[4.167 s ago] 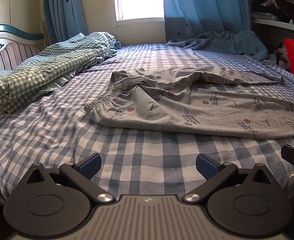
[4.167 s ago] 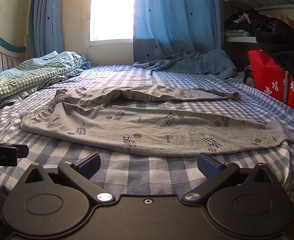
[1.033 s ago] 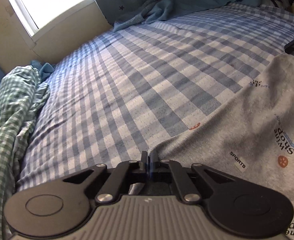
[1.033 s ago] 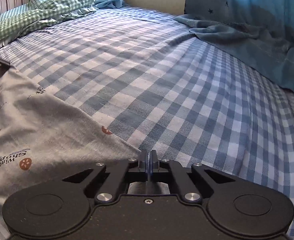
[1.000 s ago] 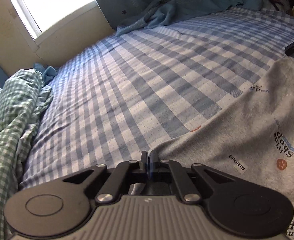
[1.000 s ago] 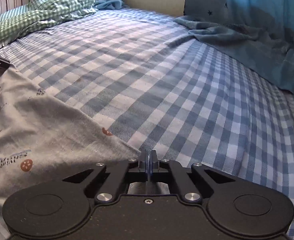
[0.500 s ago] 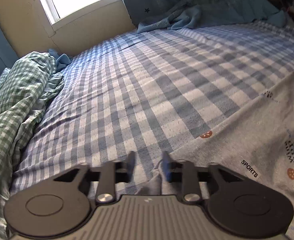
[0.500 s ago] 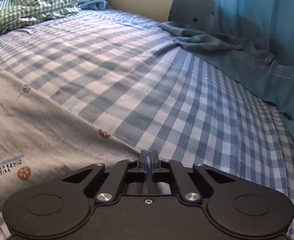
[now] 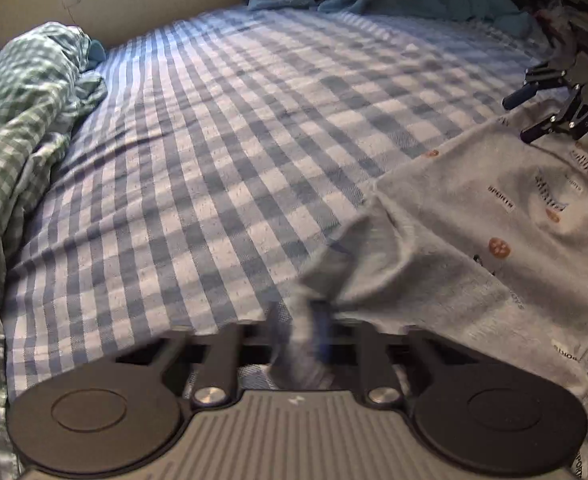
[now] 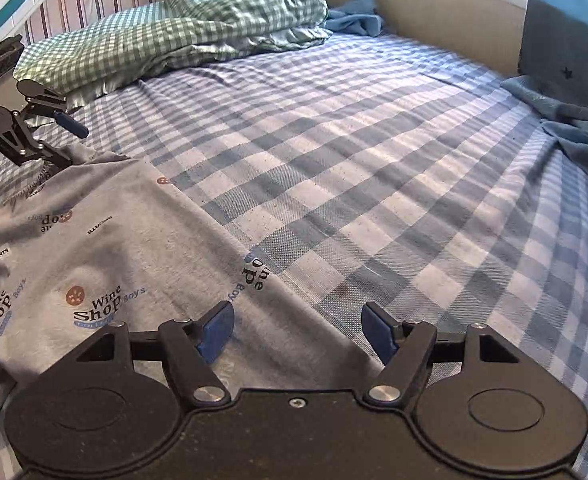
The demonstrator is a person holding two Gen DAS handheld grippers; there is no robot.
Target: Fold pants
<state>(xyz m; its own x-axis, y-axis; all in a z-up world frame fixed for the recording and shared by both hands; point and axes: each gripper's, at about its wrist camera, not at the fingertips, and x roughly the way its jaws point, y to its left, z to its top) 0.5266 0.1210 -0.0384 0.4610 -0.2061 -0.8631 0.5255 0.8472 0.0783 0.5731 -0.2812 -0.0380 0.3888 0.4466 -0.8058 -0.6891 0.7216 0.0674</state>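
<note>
Right wrist view: pants (image 10: 106,264) lie under the released right hand-held gripper (image 10: 298,332), jaws just opened.

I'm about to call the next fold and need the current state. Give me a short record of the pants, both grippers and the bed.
pants: grey printed pants lying on the checked bed sheet
left gripper: jaws have just been closing, with a bunched fold of the pants between them; too blurred to tell if it is pinched
right gripper: open, jaws have just been opening; over the pants' edge, gripping nothing
nearby: green checked quilt, apart from the pants
</note>
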